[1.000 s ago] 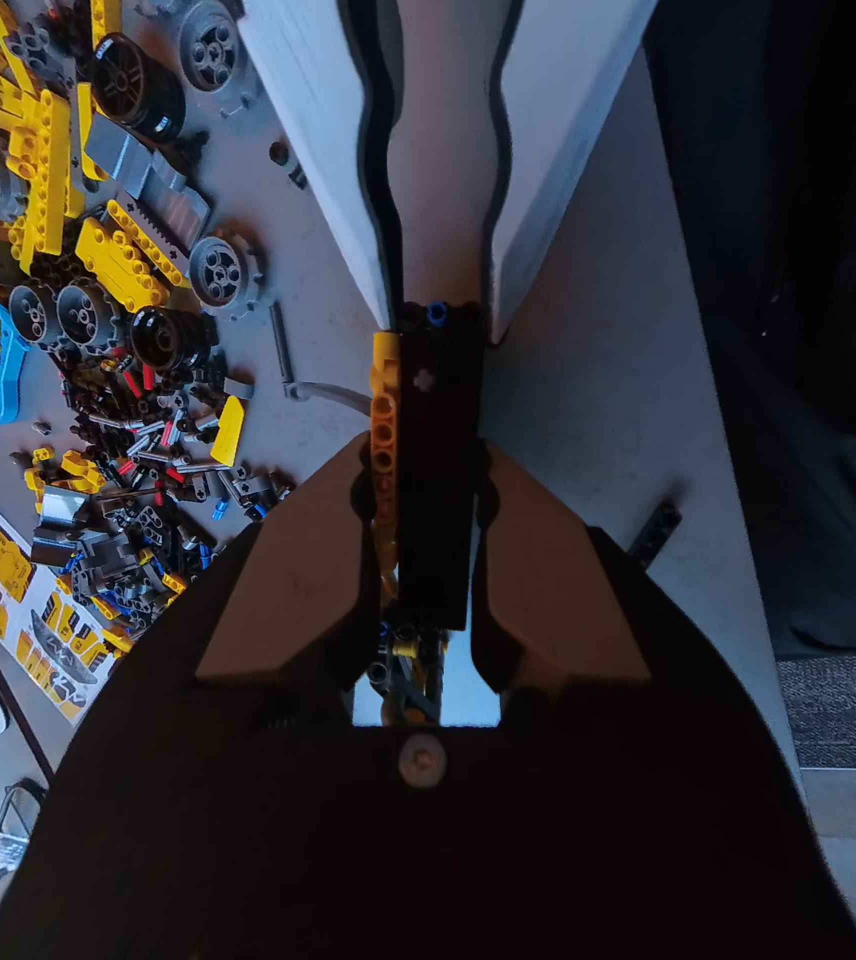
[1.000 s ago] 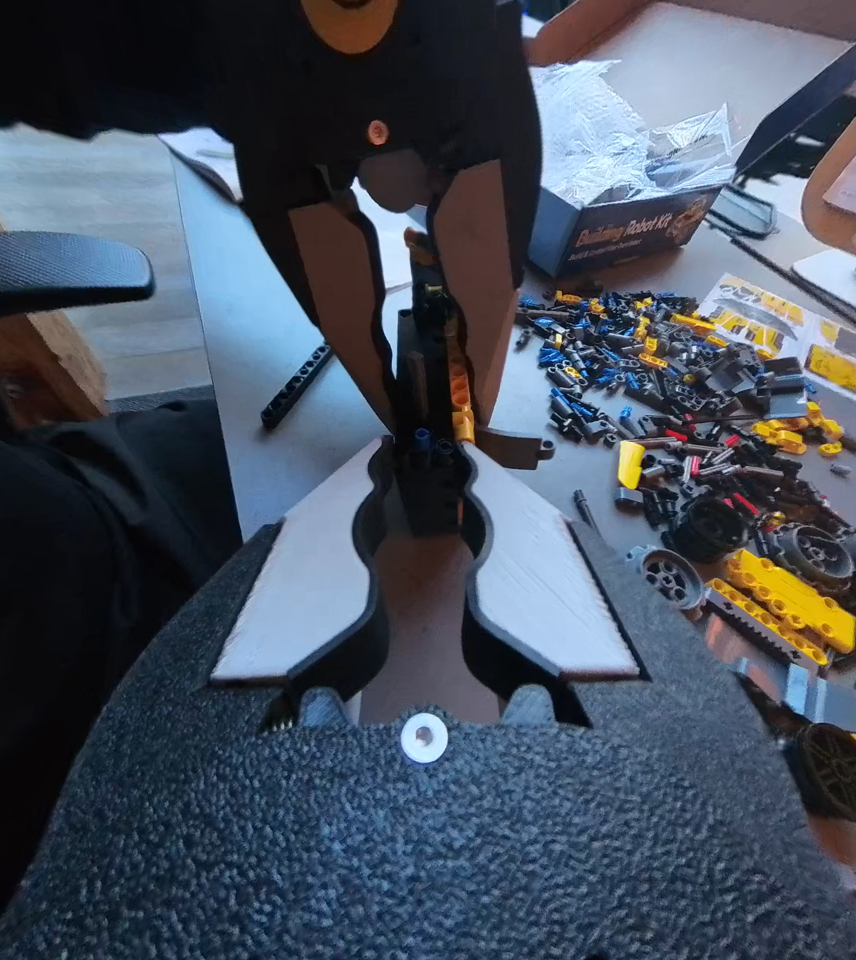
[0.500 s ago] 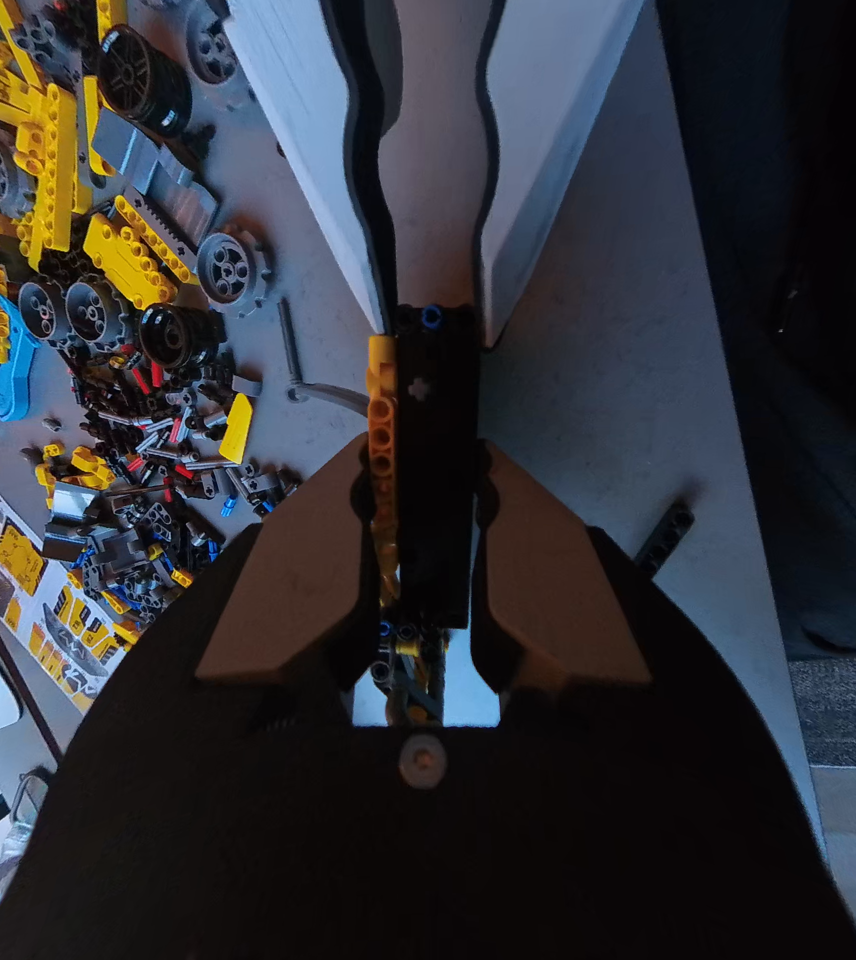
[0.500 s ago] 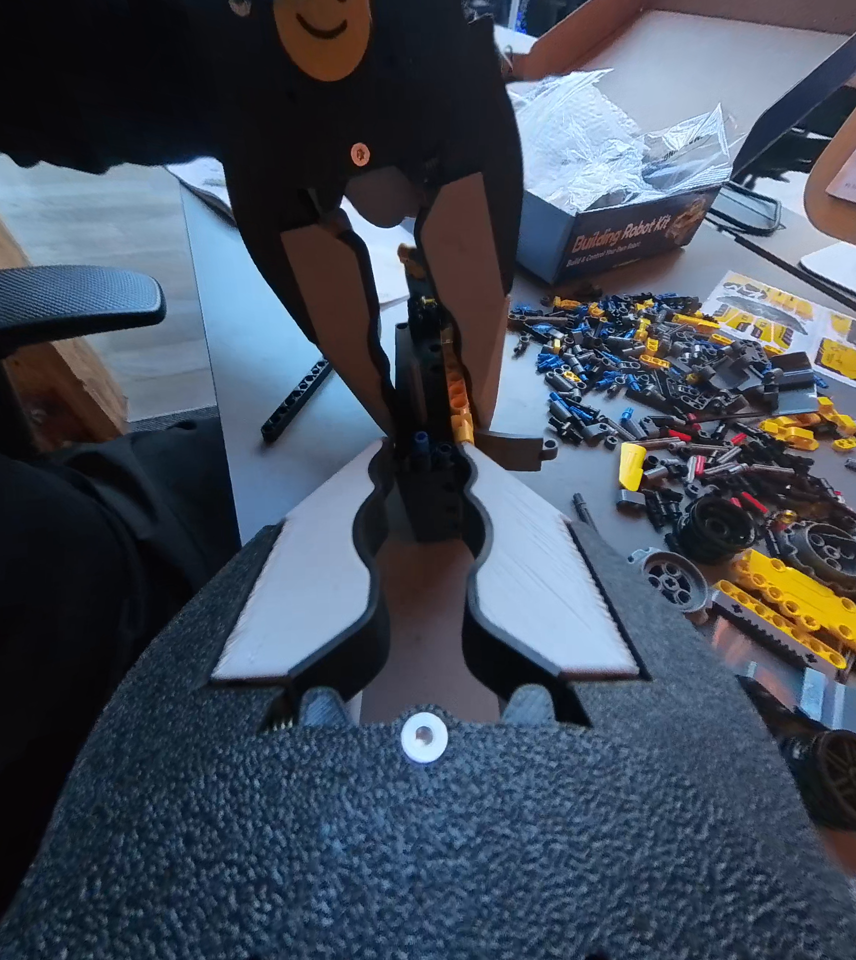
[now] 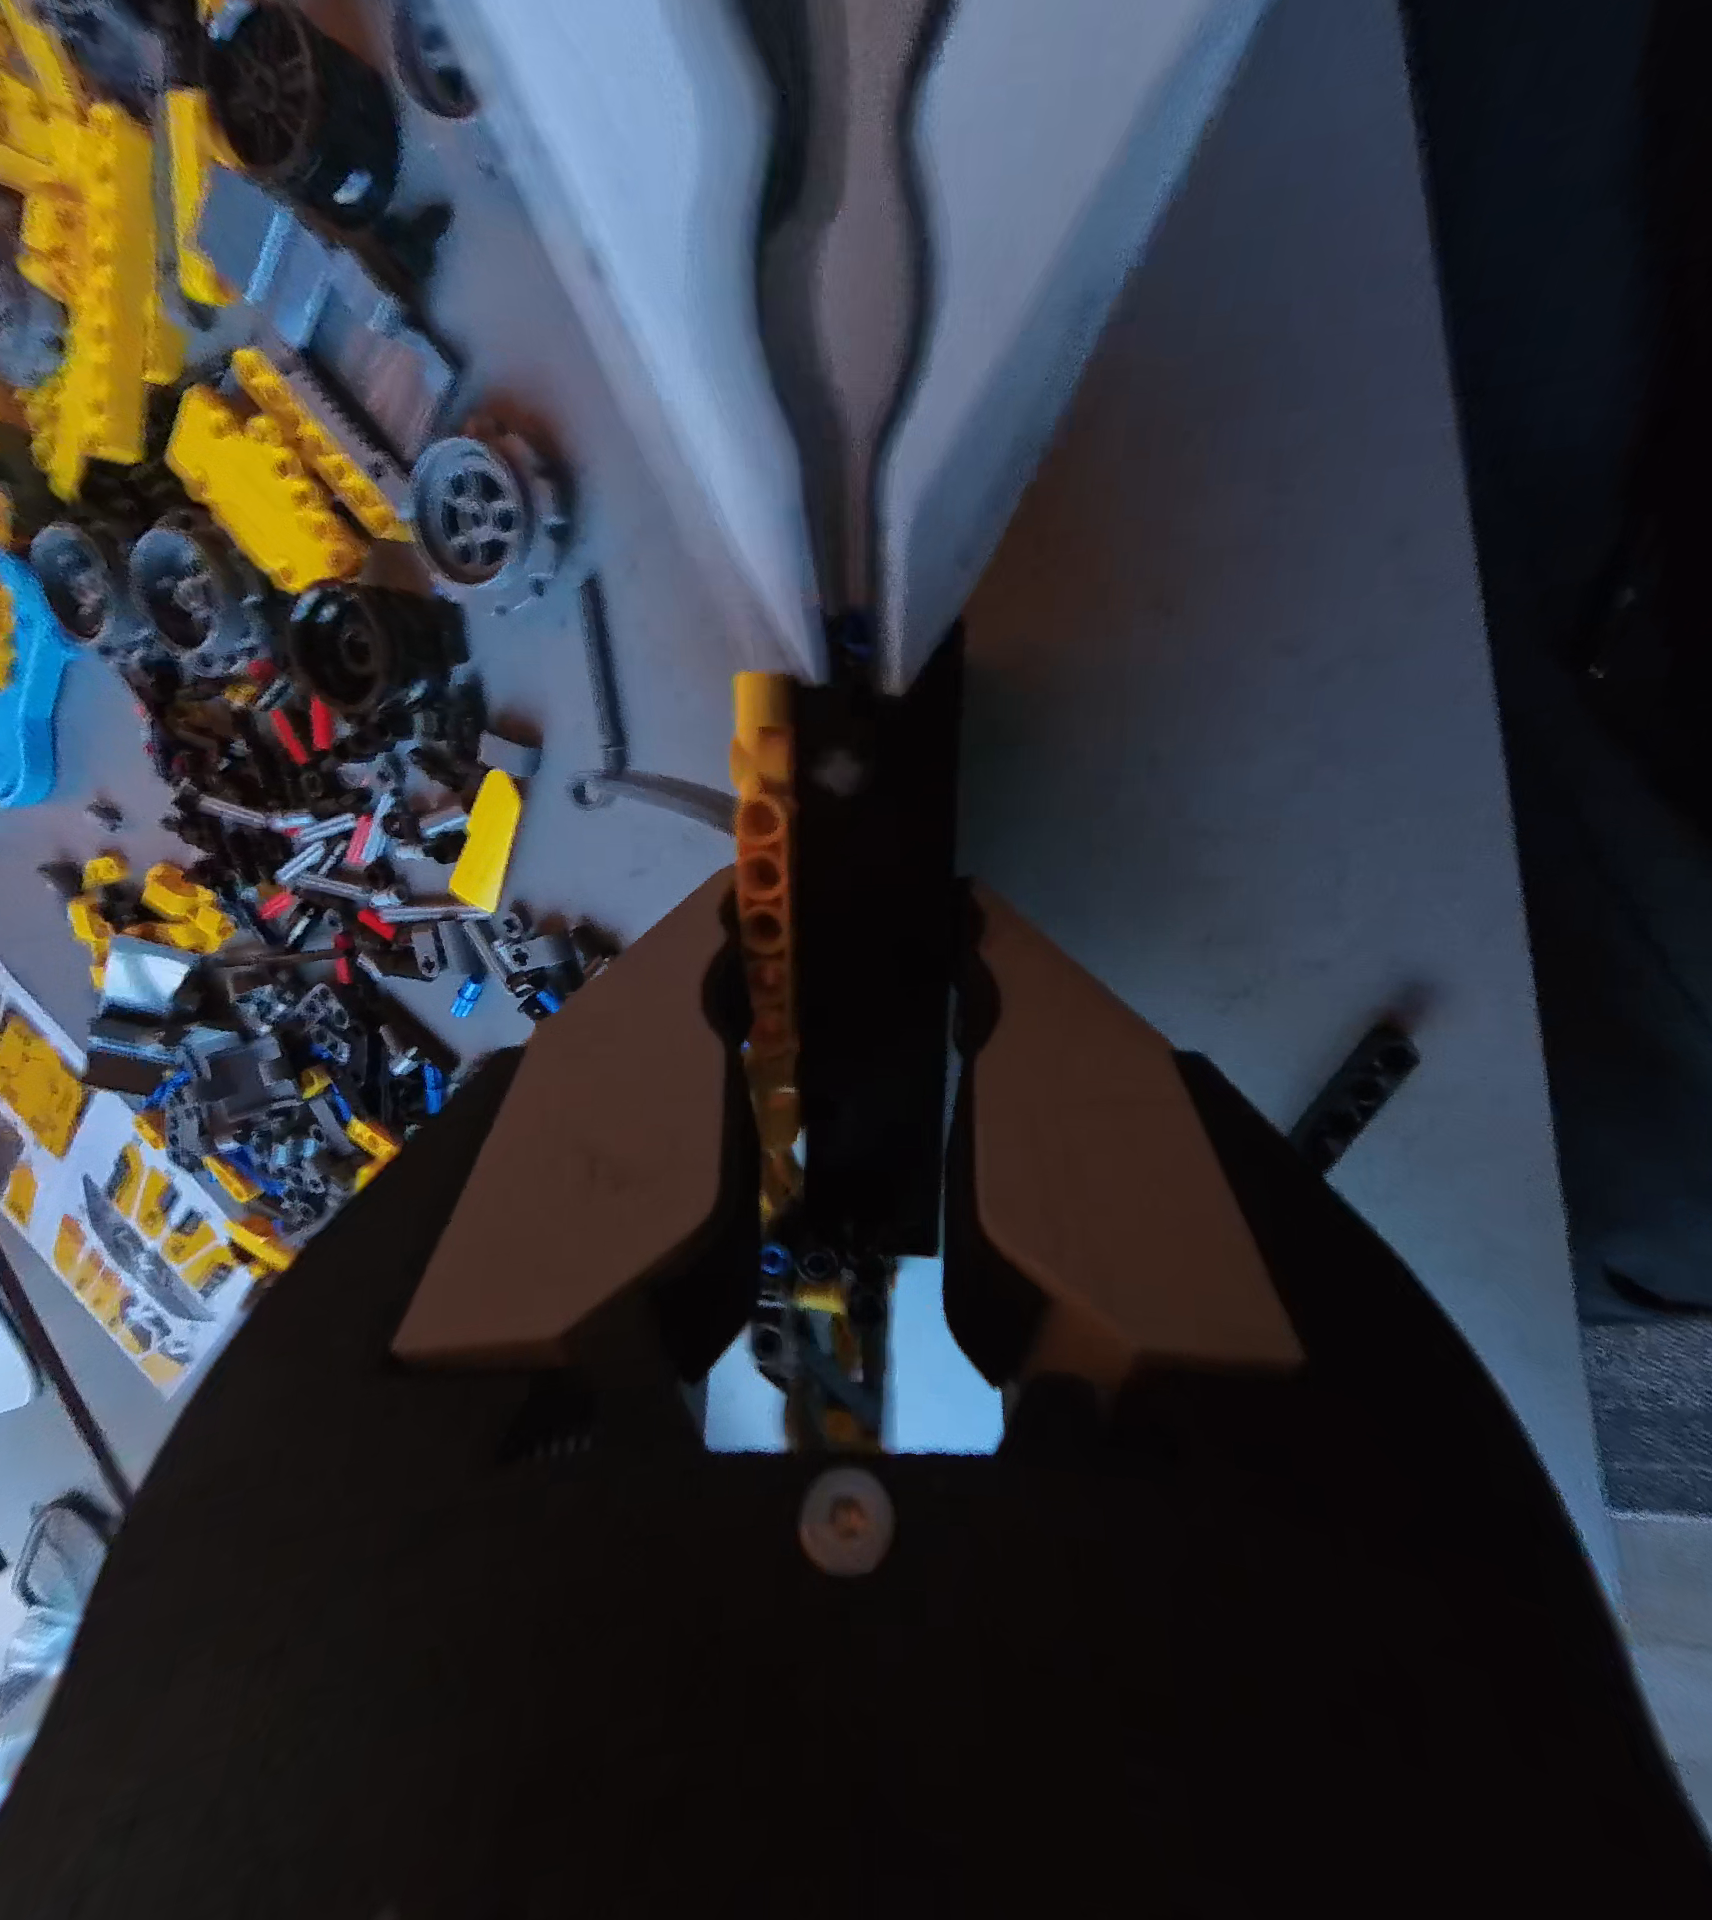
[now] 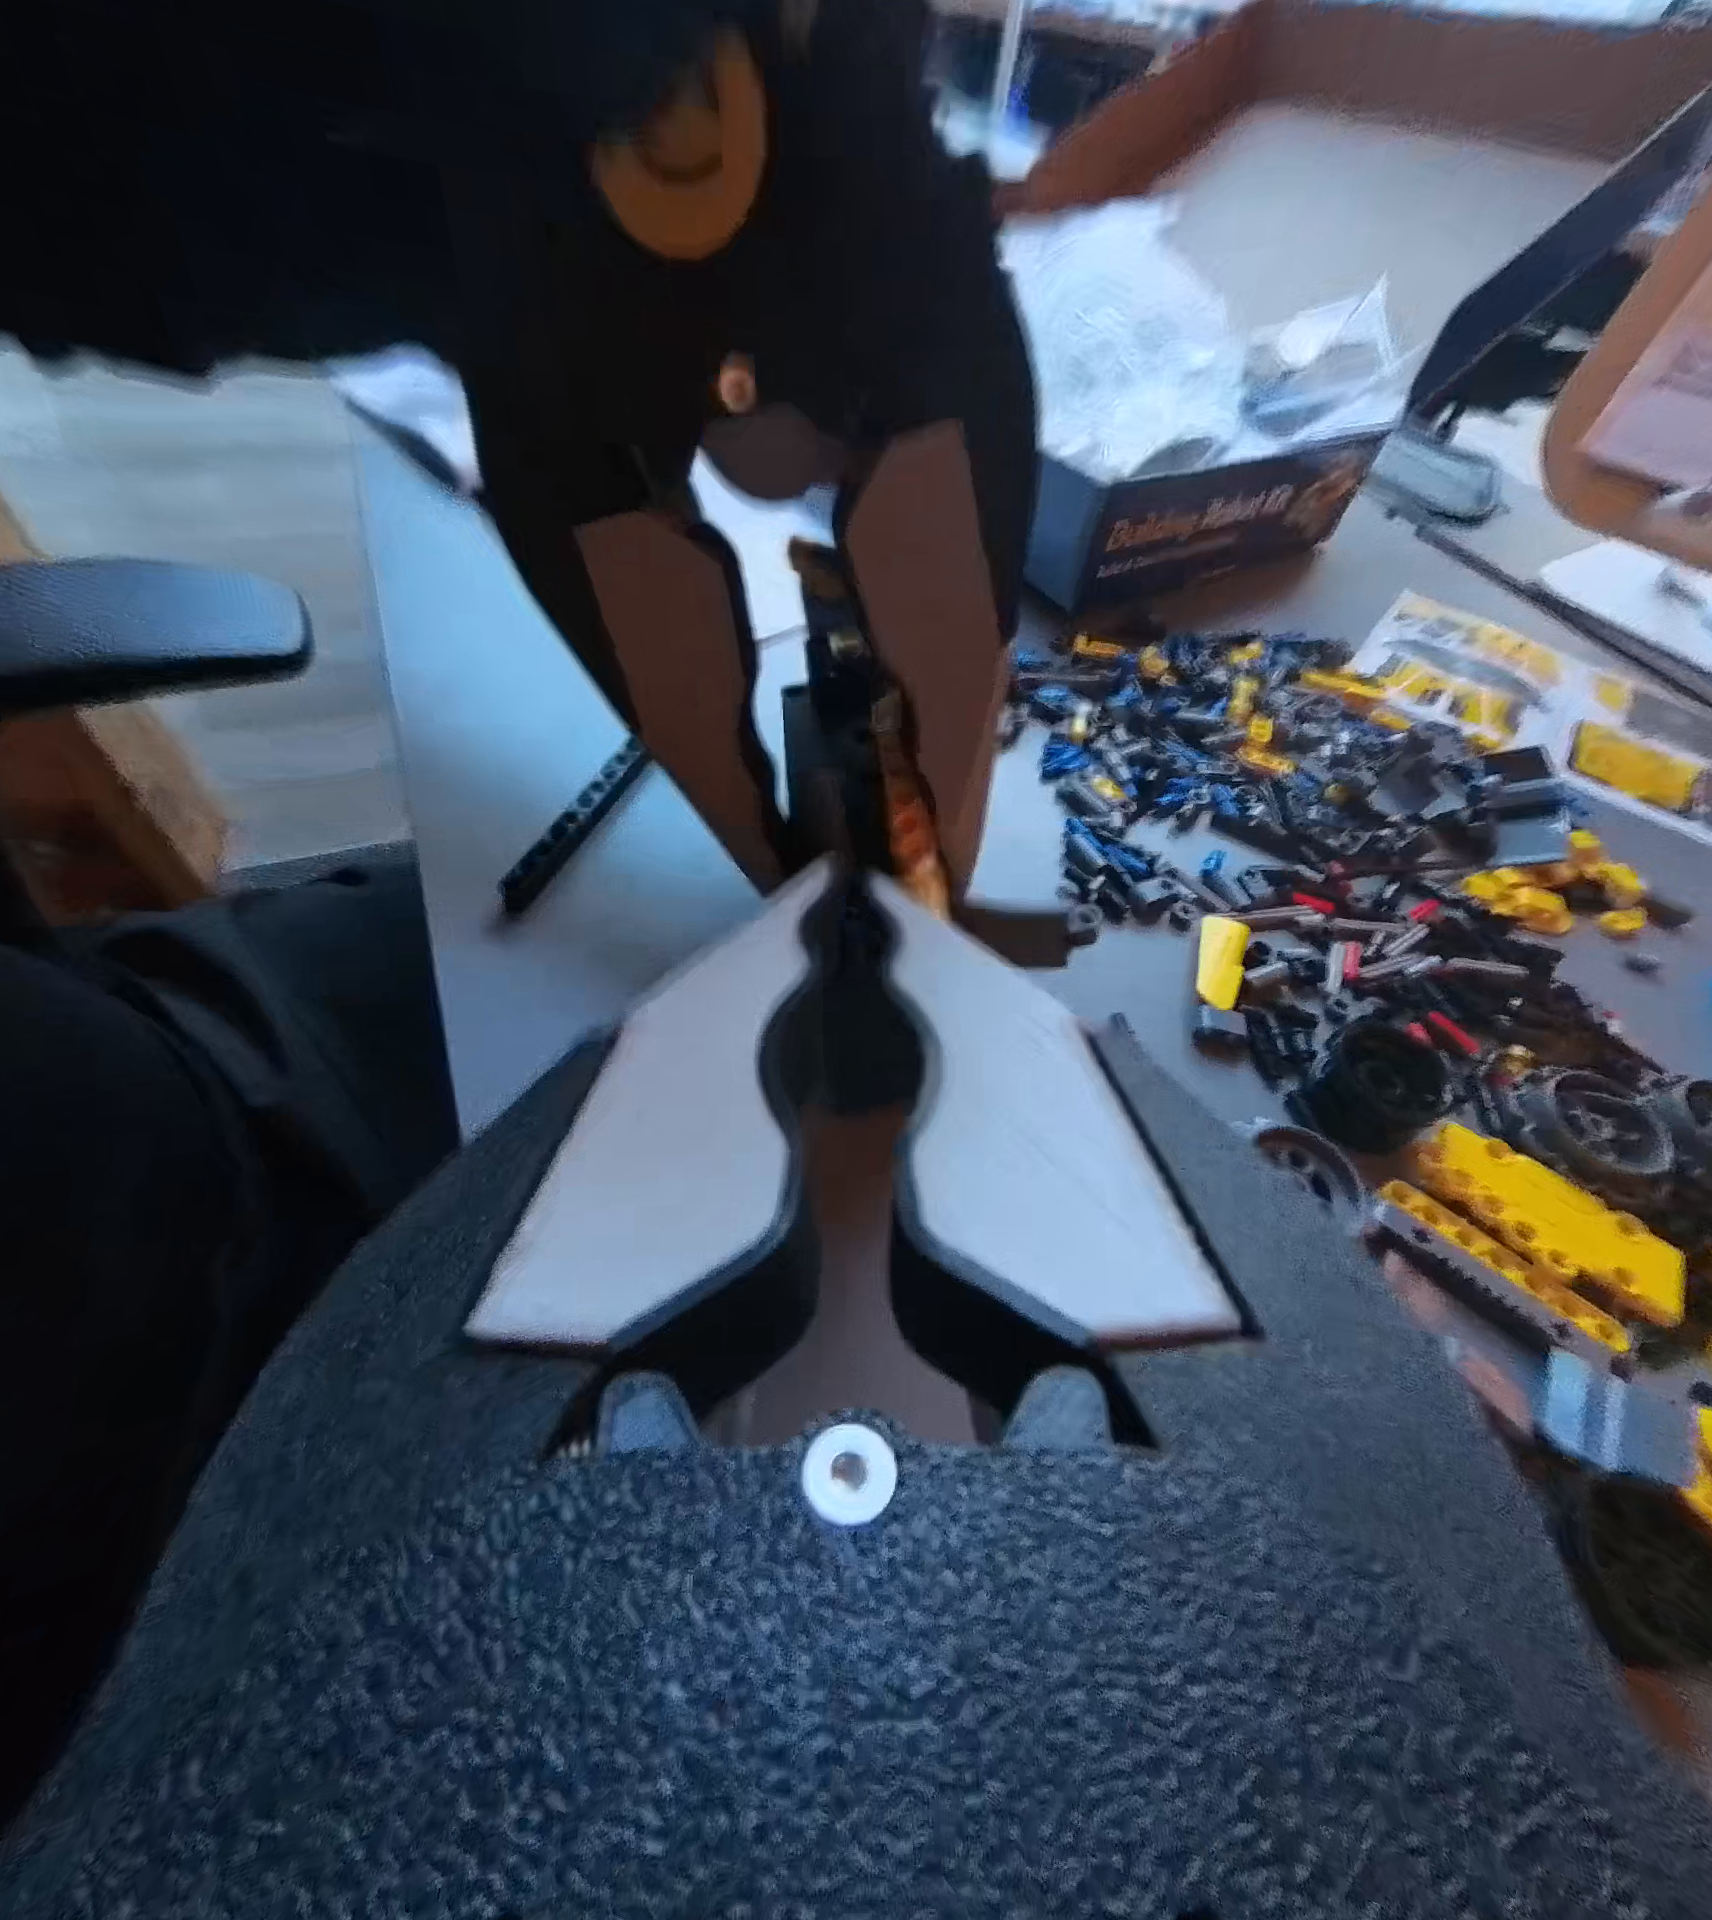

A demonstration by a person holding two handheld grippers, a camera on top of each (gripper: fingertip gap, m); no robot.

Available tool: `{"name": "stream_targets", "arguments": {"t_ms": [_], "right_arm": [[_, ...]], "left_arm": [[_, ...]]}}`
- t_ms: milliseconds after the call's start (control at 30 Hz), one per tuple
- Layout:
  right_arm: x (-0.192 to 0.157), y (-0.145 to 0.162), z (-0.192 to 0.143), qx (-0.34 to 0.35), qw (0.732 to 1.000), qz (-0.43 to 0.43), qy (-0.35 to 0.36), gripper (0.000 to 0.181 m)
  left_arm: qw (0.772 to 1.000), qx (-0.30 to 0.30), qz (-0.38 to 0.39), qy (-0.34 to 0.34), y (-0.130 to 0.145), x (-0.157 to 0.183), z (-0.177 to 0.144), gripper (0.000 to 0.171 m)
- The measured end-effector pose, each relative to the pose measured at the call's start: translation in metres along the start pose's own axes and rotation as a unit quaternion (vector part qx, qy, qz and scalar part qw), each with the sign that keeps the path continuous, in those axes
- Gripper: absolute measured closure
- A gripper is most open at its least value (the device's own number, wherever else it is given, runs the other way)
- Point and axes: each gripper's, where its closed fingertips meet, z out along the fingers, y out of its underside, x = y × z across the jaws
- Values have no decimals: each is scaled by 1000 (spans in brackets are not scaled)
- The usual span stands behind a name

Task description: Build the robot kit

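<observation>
Spanning both tongs: brick assembly [image 5: 867, 935].

place: looks like an office or maker-type workspace, not a home kitchen or anything

desk: plain grey desk [image 6: 519, 727] with a straight front edge, carpet and pale floor past it

chair: black office chair armrest [image 6: 83, 623] sits just off the desk's front edge

building kit: loose yellow, black and blue building-kit parts [image 6: 1351, 831] heaped across the middle of the desk, wheels [image 5: 473, 509] among them

paperwork: printed instruction sheet [image 6: 1610, 717] lies flat toward the far side of the desk

packaging: opened kit box [image 6: 1195, 530] stuffed with clear plastic bags near the far edge, big cardboard box [image 6: 1351, 104] behind it
</observation>
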Motion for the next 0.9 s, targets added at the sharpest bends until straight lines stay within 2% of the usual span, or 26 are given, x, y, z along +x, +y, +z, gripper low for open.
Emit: {"name": "stream_targets", "arguments": {"t_ms": [33, 67, 133, 167, 200, 233, 300, 367, 500, 600, 667, 767, 900], "right_arm": [[-5, -33, -13, 85, 996, 19, -22, 181], [0, -52, -23, 108, 993, 28, -27, 181], [40, -52, -31, 56, 996, -23, 72, 181], [52, -52, -36, 50, 995, -19, 86, 181], [50, -54, -40, 56, 996, -5, 63, 181], [48, -53, -43, 55, 997, -2, 50, 180], [46, -42, -43, 25, 998, -26, 55, 162], [38, -30, -39, -1, 998, -43, 47, 163], [12, -4, -16, -61, 997, -31, -21, 163], [14, 5, -2, -79, 996, -25, -17, 162], [14, 12, 5, -95, 995, -24, -21, 161], [14, 17, 9, -122, 991, -43, -30, 173], [12, 20, 11, -183, 978, -68, -71, 173]], "left_arm": [[1000, -3, 9, -3, -1, 1, 1, 138], [1000, -6, 17, -6, -2, 2, 1, 138], [1000, -2, 10, -1, -4, 1, 1, 138], [1000, -1, 7, 2, -4, 0, 1, 138], [1000, -1, 5, 4, -4, 0, 1, 138], [1000, -2, 5, 7, -4, 0, 1, 138], [999, 4, -1, 32, -4, 1, -1, 137], [997, 15, -21, 66, -2, -2, -2, 138], [995, 15, -22, 100, -2, -4, -2, 137], [993, 20, -22, 118, -6, -2, -2, 137], [992, 24, -21, 120, -8, -2, -2, 137], [992, 28, -21, 118, -8, -2, -2, 137], [993, 22, -18, 110, -8, -1, -1, 137]]}}
